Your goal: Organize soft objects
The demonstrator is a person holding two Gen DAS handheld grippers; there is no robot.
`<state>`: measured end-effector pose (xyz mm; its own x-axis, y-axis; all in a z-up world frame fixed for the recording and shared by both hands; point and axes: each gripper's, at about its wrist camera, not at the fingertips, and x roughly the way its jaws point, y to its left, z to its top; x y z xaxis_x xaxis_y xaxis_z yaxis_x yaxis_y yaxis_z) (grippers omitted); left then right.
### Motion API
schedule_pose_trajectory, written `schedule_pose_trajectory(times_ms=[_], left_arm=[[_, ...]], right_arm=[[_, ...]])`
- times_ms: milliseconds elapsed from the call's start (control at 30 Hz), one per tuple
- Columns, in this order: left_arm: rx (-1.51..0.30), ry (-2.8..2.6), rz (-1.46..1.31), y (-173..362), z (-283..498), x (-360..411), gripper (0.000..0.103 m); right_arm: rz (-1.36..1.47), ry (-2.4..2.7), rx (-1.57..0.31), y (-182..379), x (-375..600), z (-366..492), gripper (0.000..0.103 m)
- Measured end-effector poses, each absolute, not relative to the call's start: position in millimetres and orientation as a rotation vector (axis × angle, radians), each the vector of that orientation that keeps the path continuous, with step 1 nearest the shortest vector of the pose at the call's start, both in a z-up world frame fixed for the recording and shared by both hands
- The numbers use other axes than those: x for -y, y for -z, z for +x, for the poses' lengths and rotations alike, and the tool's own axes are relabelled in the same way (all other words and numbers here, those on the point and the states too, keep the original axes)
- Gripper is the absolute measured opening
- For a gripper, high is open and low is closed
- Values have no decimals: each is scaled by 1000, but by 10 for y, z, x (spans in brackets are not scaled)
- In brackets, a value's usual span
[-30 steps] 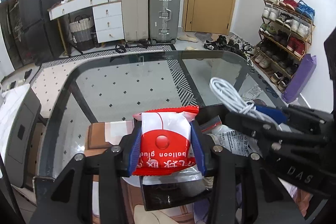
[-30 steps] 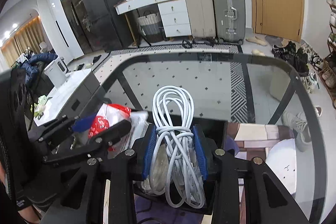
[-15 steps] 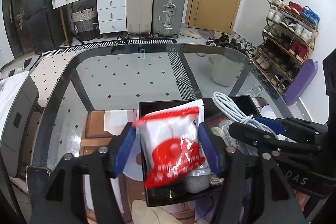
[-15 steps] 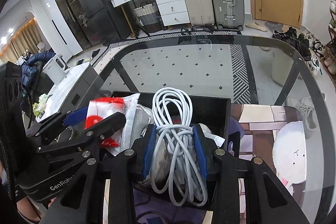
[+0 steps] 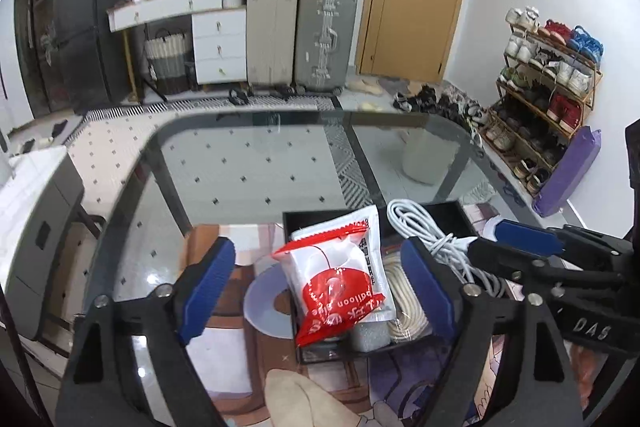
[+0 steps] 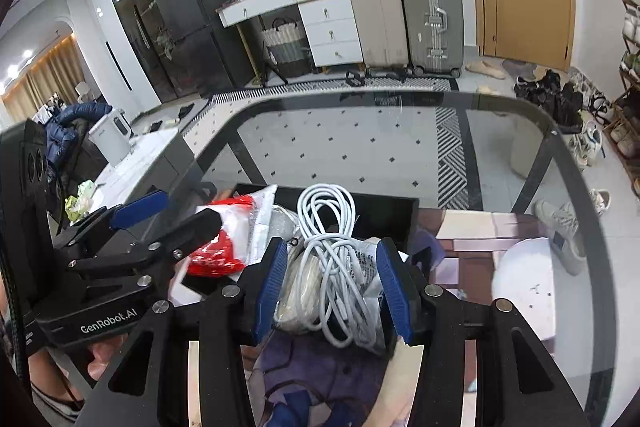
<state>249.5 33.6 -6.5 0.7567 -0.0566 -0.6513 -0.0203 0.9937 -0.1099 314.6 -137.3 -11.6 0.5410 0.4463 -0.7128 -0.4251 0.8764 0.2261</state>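
Left gripper [image 5: 318,283] has its jaws spread wide with nothing in them. The red and white packet [image 5: 340,277] sits dead centre between the blue pads [image 5: 206,285] but clear of both, lying in the black tray [image 5: 456,211] on the glass table [image 5: 248,163]. The packet's long axis runs pretty much straight away from the gripper, tilted a bit, red sealed edge at the far end and the printed red part nearest. So I'd call that one dropped off, and the left hand is free to go after whatever's next. Right gripper [image 6: 334,285] is the more interesting one: its jaws sit either side of the white cable [image 6: 332,247], but there's a visible gap on both sides, so I'd say it's let go, or is barely touching at most. The cable bundle lies lengthwise along the fingers, loop end pointing away toward the tray's far wall, loose strands hanging back toward the camera, resting on a clear bag [image 6: 366,267] and some beige rope [image 5: 408,301] in the same tray. Both grippers are crowded over the near end of the tray, the left one just to the left of the right one. From here the right hand is the closer one to the cable, and it only needs to back straight out along that axis without snagging a loop.
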Motion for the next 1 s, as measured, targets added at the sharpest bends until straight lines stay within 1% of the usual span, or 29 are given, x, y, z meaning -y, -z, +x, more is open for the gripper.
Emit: schedule_pose_trajectory(times_ms=[67,133,167,200,267,367,400,467,533,600,700,900,1000], left_arm=[[-680,12,-102,-28,2373,-345,88],[-636,4,-95,-147,2218,-367,90],[-618,-6,-91,-194,2151,-374,93],[-592,-20,-85,-260,2043,-380,93],[-560,-26,-74,-343,1895,-376,93],[-518,-35,-76,-445,1638,-368,93],[-503,-34,-75,-471,1552,-359,95],[-473,-35,-59,-512,1364,-338,103],[-437,-42,-47,-521,1194,-313,103],[-407,-49,-53,-483,992,-292,103],[-402,-50,-92,-406,754,-299,103],[-375,-29,-70,-260,294,-176,103],[-369,-21,-61,-237,133,-134,103]], right_arm=[[15,-512,-810,-32,1437,2982,50],[11,-497,-766,-171,1488,2820,60],[18,-500,-741,-255,1511,2710,63],[27,-515,-714,-325,1549,2584,66],[27,-522,-675,-427,1597,2368,68],[26,-516,-608,-546,1704,2020,75],[30,-513,-592,-563,1739,1927,76],[49,-499,-549,-597,1868,1697,78],[76,-470,-506,-616,1995,1458,87],[99,-438,-477,-606,2096,1242,93],[103,-430,-454,-568,2201,966,95],[87,-394,-408,-464,2310,518,100],[75,-411,-413,-394,2326,375,101]])
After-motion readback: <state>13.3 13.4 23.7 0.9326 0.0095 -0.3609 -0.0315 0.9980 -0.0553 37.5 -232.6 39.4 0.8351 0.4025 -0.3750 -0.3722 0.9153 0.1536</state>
